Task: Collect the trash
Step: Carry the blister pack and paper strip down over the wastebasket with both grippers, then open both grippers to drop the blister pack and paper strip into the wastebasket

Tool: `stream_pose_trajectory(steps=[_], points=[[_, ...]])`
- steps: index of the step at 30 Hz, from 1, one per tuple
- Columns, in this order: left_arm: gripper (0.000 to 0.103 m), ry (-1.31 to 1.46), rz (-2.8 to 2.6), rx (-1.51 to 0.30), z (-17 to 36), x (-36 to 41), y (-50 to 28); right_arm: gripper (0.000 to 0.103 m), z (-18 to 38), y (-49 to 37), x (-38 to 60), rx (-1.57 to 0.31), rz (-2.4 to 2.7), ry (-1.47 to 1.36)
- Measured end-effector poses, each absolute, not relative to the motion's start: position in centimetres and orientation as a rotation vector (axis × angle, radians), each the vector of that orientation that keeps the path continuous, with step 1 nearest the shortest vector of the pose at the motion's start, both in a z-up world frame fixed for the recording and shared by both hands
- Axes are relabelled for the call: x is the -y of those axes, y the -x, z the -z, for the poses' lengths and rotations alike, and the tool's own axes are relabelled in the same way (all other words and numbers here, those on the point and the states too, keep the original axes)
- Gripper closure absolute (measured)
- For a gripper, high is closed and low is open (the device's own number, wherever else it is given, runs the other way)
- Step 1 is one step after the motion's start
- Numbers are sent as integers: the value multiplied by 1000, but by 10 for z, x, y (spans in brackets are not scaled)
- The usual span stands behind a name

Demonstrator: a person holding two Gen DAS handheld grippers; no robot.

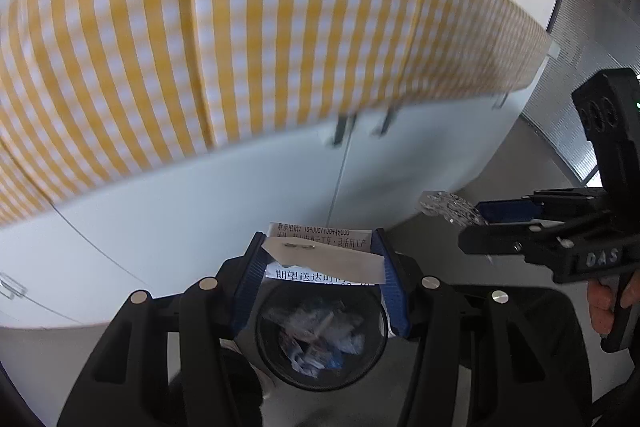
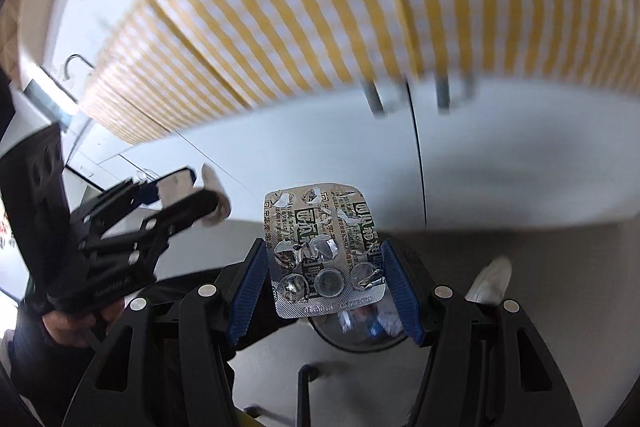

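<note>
Landmark: round black bin point(image 1: 320, 379) on the floor, already holding crumpled plastic and paper. Left gripper point(image 1: 320, 267) is hanging directly above the bin's mouth, blue pads point(image 1: 250, 283) clamping a printed paper receipt point(image 1: 320, 255) with a stapled slip; the bin's near rim is getting cut off behind the finger linkage. To the bin's right, the right gripper point(image 2: 326, 267) is hovering level with the left one, pinching a used foil blister pack point(image 2: 326, 251) by its side edges; the pack is hiding most of the bin point(image 2: 360, 337) below it. Above and beyond the bin, white cabinet doors point(image 1: 240, 207) are standing close. The yellow-checked cloth point(image 1: 240, 27) overhanging them is motion-blurred. Floor right of the bin looks open.
</note>
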State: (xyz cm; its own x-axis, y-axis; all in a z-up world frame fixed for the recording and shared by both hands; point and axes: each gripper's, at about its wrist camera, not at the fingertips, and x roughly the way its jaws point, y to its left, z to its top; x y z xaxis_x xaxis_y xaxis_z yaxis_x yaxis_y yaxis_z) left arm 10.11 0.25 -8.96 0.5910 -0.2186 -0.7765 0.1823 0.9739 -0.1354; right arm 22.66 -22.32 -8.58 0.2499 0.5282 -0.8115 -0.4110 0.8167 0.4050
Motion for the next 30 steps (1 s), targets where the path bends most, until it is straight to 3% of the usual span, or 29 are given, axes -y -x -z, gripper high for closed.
stream_pose_trajectory(steps=[19, 30], points=[[50, 106, 243, -1263, 287, 6, -104, 42, 311, -249, 226, -1577, -476, -473], [50, 118, 259, -1318, 316, 5, -122, 41, 342, -258, 212, -1646, -472, -519]])
